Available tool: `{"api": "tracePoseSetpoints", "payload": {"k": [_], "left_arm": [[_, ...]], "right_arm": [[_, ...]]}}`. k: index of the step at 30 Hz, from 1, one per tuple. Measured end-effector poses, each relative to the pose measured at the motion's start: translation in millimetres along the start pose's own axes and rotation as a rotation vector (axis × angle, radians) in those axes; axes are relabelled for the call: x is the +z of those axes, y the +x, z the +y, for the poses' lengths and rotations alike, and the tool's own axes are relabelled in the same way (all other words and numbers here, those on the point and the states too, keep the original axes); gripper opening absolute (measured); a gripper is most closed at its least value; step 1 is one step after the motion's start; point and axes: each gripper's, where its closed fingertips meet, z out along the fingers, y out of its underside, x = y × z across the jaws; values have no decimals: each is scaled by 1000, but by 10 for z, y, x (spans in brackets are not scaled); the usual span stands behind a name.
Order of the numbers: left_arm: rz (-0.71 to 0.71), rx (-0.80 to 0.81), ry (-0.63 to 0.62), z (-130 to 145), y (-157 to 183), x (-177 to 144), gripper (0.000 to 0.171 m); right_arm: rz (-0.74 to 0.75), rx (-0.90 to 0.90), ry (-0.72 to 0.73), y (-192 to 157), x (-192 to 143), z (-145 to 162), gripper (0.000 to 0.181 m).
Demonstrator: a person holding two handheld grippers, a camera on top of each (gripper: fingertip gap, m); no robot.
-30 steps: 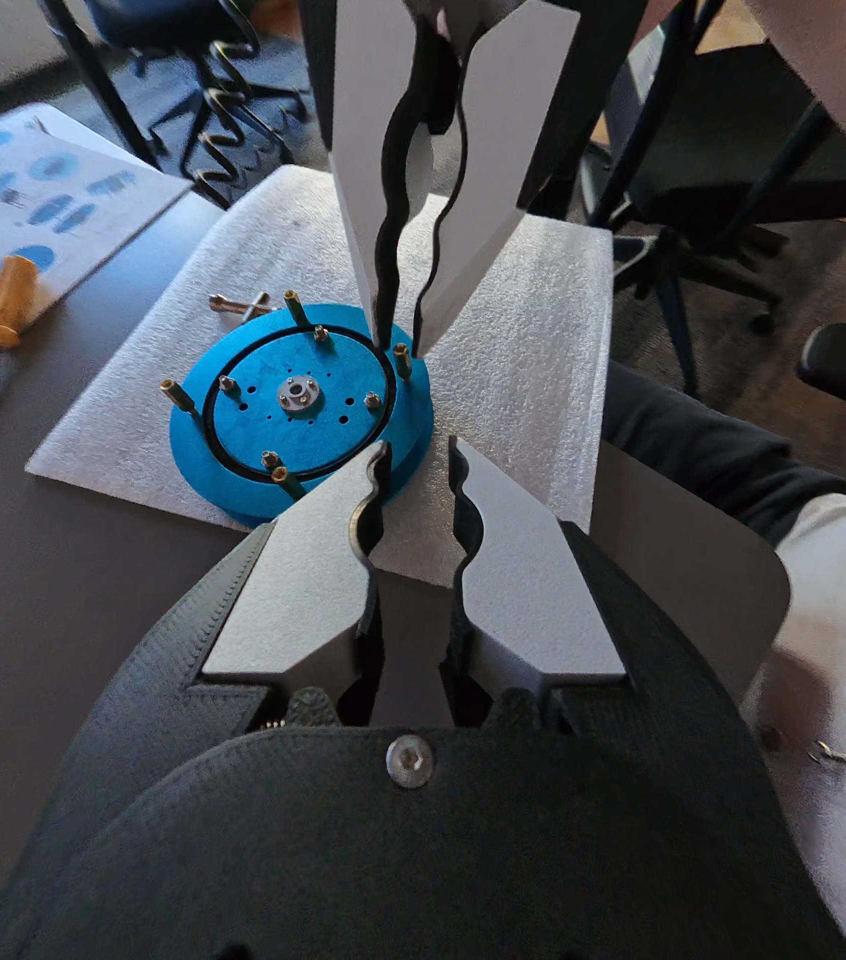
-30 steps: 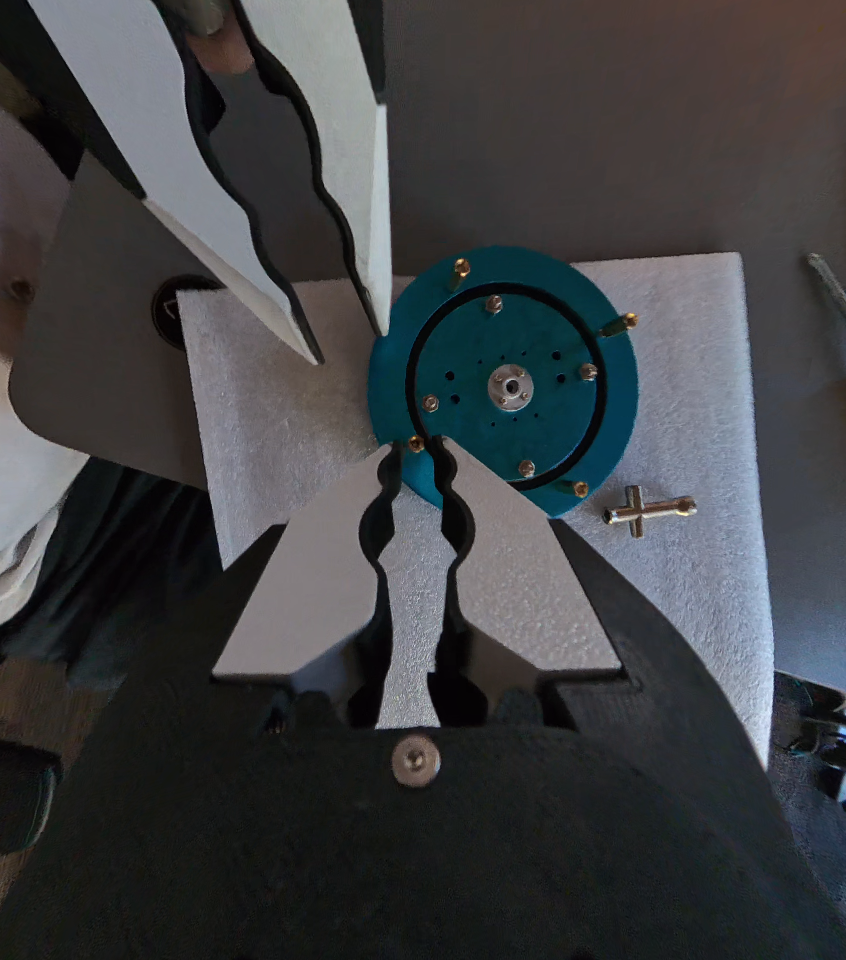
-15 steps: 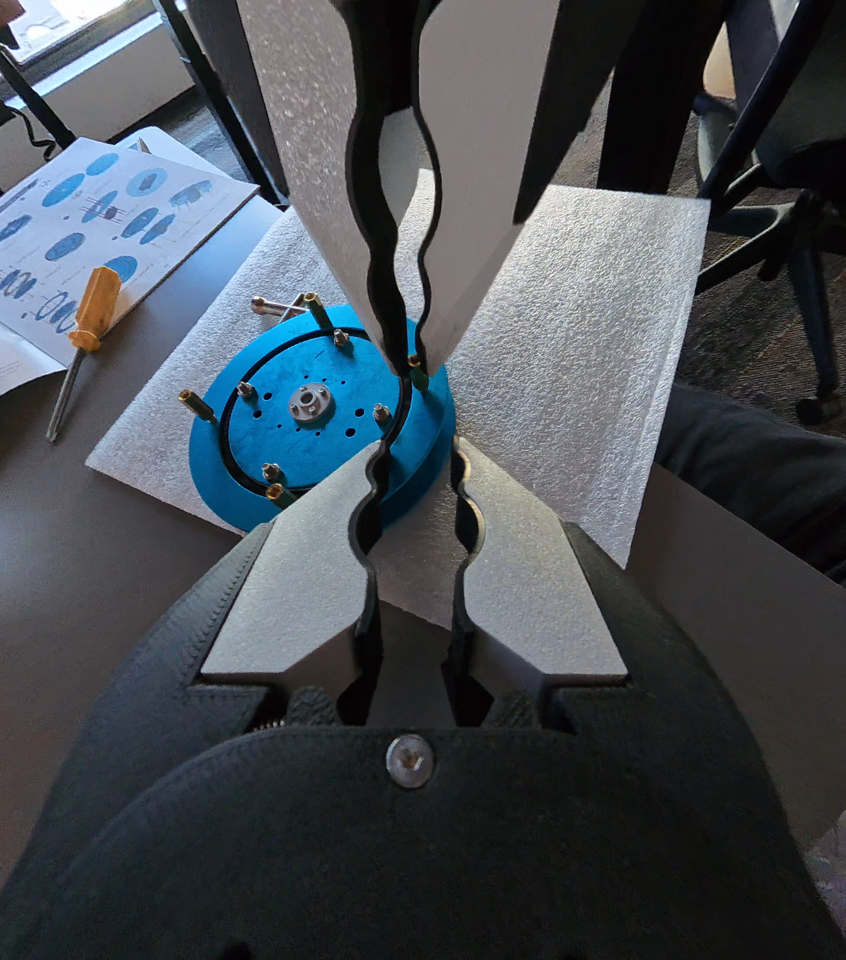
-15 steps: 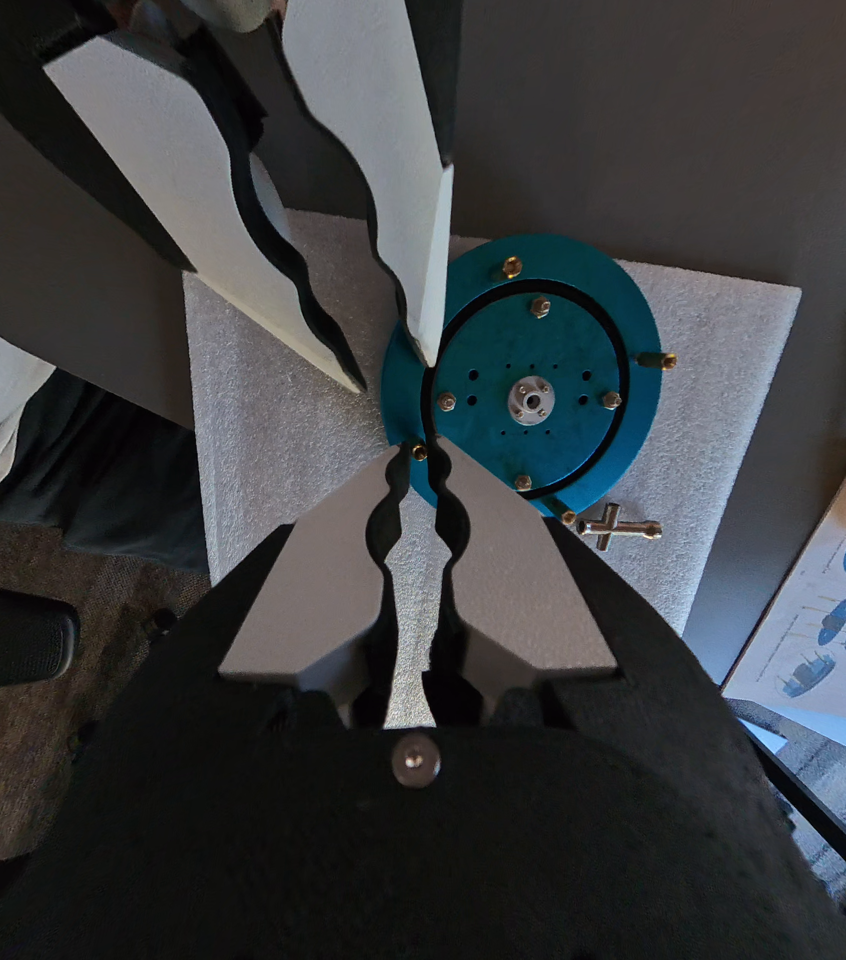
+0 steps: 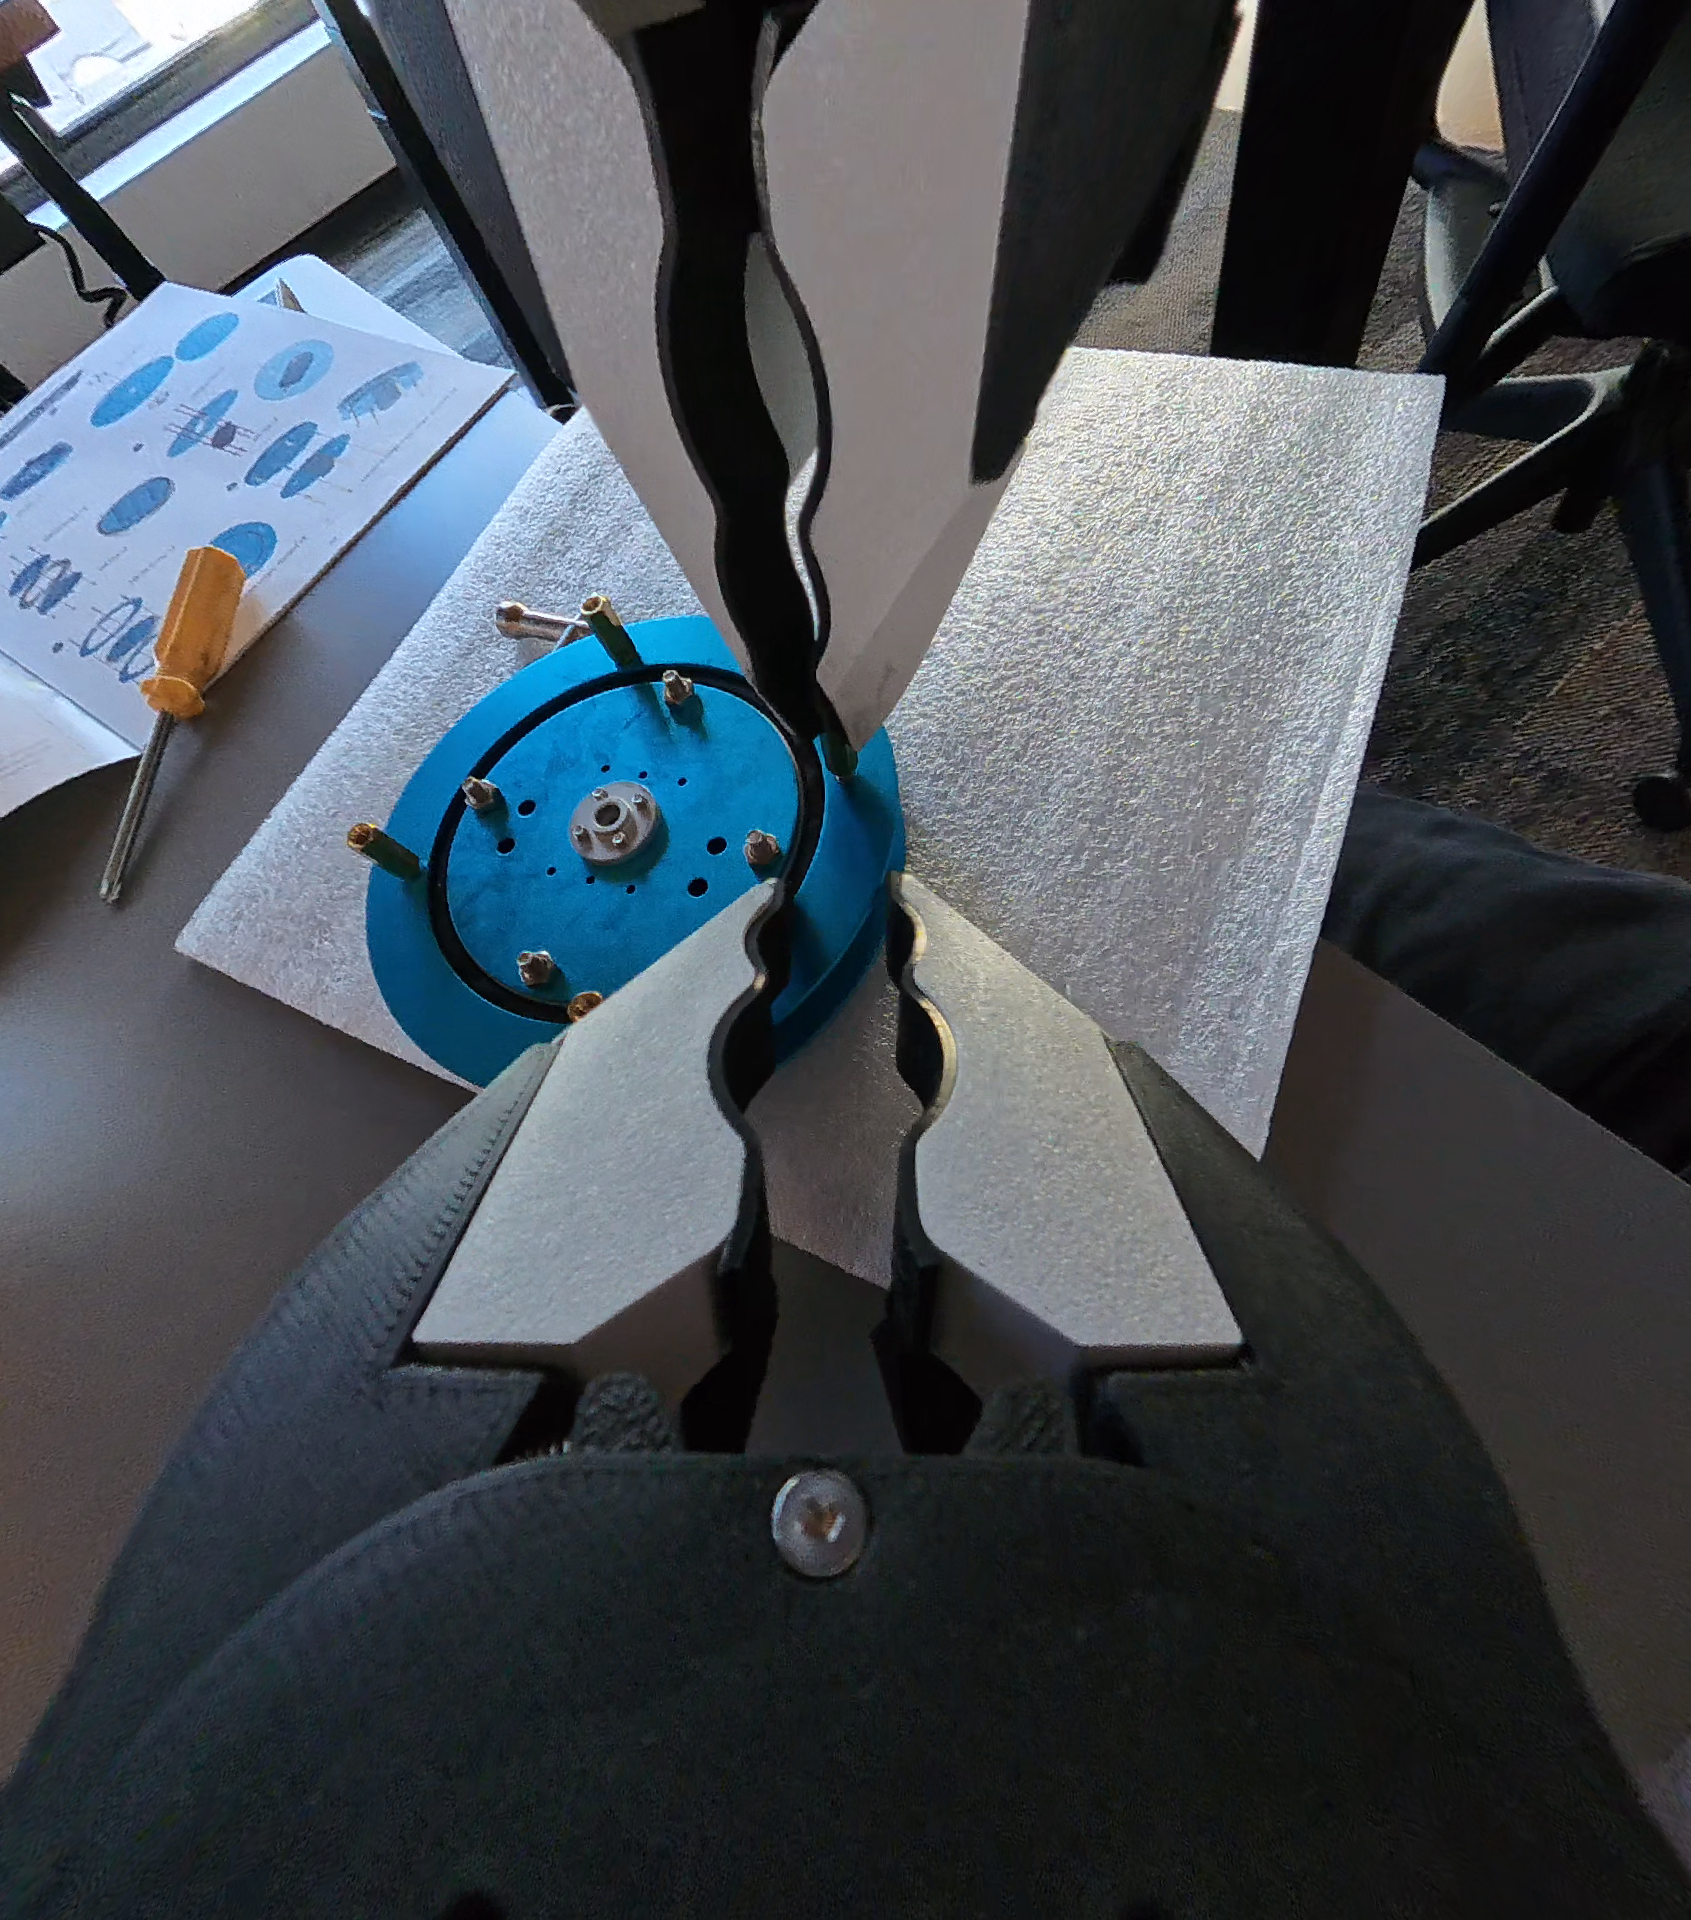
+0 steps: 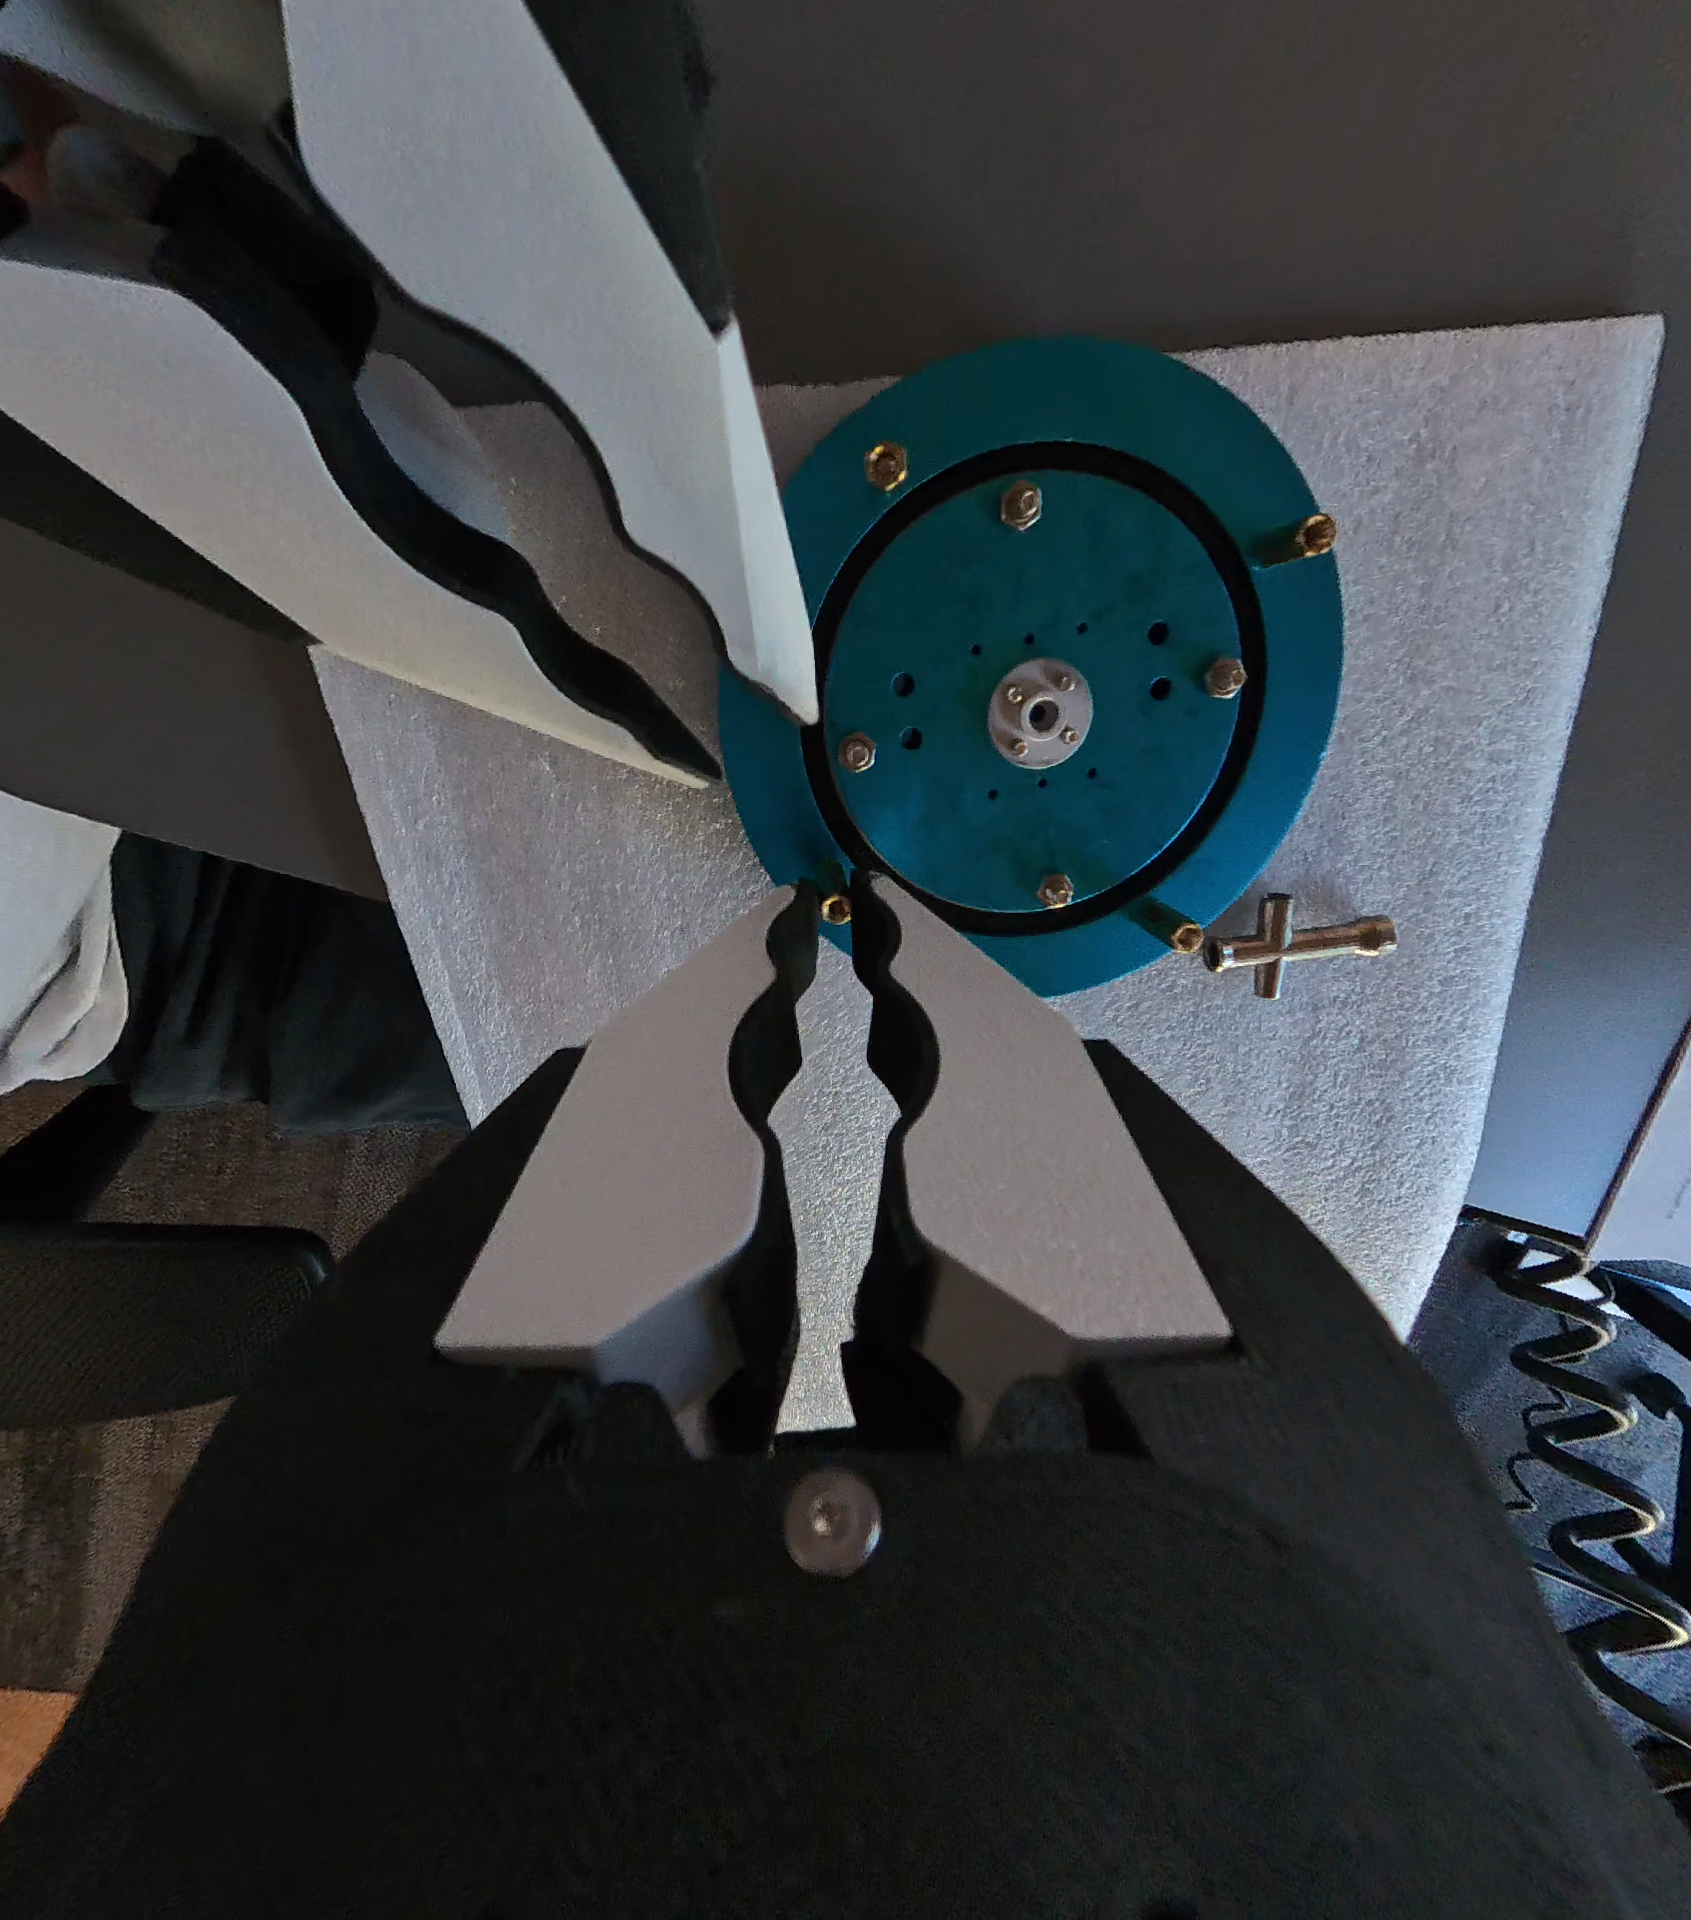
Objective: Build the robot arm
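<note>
right gripper: my right gripper (image 6: 833,891) has its fingers drawn narrow about a small brass standoff (image 6: 835,909) at the near rim of the blue disc (image 6: 1028,582); the tips sit close on either side of it, though i cannot tell whether they press it
left gripper: my left gripper (image 5: 830,896) has a narrow gap between its fingers, nothing in it, the tips over the disc's near edge
disc: round and blue, an inner plate ringed by a black band (image 6: 1254,665), a grey hub (image 6: 1040,717) at centre, brass standoffs around the outer rim and nuts on the inner plate; it lies on a white foam sheet (image 6: 1443,727)
foam sheet: spread on a dark grey table (image 5: 93,1195), one corner overhanging the edge
beside the disc: a small silver cross-shaped wrench (image 6: 1282,943) on the foam, just off the rim
farther left: a yellow-handled screwdriver (image 5: 181,665) on the table, its handle across an open printed booklet (image 5: 145,468)
background: office chairs (image 5: 1651,312) on carpet; a coiled black cable (image 6: 1610,1455) hangs past the table edge
</note>
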Motion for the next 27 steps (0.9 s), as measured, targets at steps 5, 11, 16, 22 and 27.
{"api": "tracePoseSetpoints", "payload": {"k": [5, 11, 16, 22, 27], "left_arm": [[-15, 21, -2, -1, 4, 7, 15], [-20, 26, -1, 0, 7, 6, 14], [-33, 33, -2, 0, -1, 6, 14], [-25, 25, -3, 3, 0, 5, 13], [-20, 18, -2, 1, -1, 3, 14]], "right_arm": [[-11, 106, 8, 0, 6, 10, 5], [-16, 482, 33, 13, 10, 20, 5], [-33, 682, 99, 42, 7, 12, 5], [16, 119, 244, 49, -171, -105, 30], [193, -254, 135, 103, -169, 1, 10]]}}
